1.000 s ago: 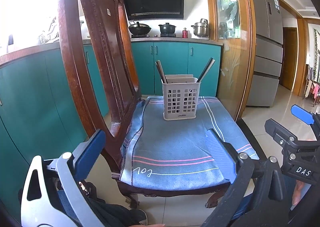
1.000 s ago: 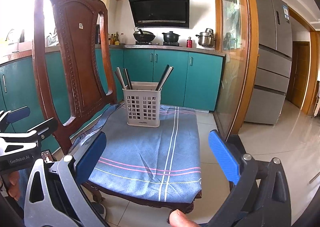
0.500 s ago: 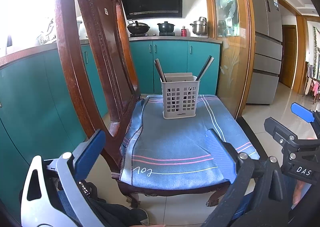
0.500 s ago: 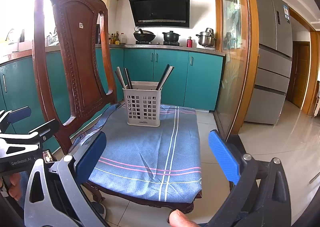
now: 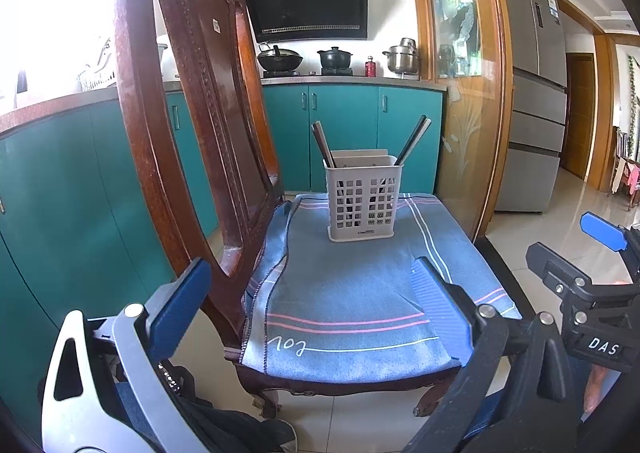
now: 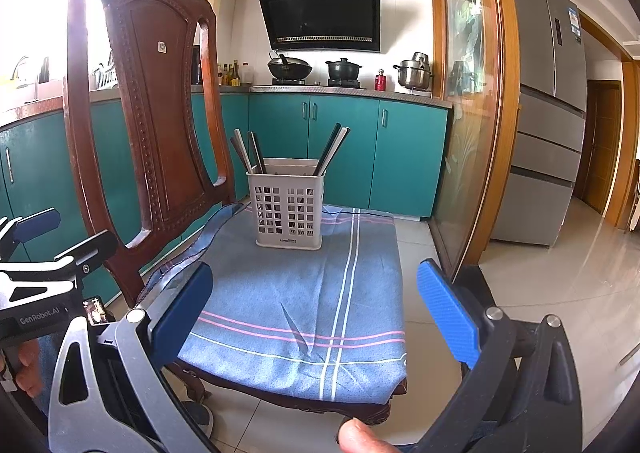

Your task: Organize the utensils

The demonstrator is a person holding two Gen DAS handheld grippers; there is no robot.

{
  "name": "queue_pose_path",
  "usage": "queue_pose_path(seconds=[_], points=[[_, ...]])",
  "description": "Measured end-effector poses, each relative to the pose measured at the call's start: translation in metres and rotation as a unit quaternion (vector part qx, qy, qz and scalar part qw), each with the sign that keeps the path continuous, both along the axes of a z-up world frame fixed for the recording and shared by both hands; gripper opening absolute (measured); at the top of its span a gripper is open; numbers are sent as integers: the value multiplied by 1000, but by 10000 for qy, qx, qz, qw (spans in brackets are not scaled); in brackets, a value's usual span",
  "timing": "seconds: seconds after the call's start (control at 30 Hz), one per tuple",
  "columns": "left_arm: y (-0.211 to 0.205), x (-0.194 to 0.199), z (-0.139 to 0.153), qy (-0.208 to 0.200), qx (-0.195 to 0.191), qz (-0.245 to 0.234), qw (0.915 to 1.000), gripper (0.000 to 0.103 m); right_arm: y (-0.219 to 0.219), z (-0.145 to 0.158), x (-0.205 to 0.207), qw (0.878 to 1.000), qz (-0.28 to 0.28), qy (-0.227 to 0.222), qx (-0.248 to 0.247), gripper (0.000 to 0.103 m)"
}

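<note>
A white perforated utensil basket stands upright at the far end of a blue towel on a wooden chair seat. It also shows in the right wrist view. Dark chopsticks lean out of its left side and more chopsticks out of its right. They show in the right wrist view too. My left gripper is open and empty, near the seat's front edge. My right gripper is open and empty, also short of the basket.
The carved chair back rises on the left of the seat. A glass door with a wooden frame stands right of the chair. Teal cabinets and a stove with pots are behind. A fridge is at the right.
The left view has shifted slightly, so the basket sits a little lower and more central. The right gripper has barely moved. Both stay open.
</note>
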State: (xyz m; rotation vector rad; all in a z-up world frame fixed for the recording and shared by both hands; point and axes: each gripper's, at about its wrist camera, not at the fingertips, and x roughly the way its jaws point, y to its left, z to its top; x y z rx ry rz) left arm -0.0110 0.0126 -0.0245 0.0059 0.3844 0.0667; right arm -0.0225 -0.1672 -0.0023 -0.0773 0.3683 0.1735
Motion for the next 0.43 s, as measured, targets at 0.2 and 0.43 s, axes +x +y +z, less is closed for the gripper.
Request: queue_pose_path(seconds=[0.2,0.43], points=[[-2,6,-3,106,12,-63,9999,99,0,-2,3,10000,-1,42,0,100],[3,16,-10,288,-86,10,9995,99,-3,-6,8,9999,-4,129,16,100]])
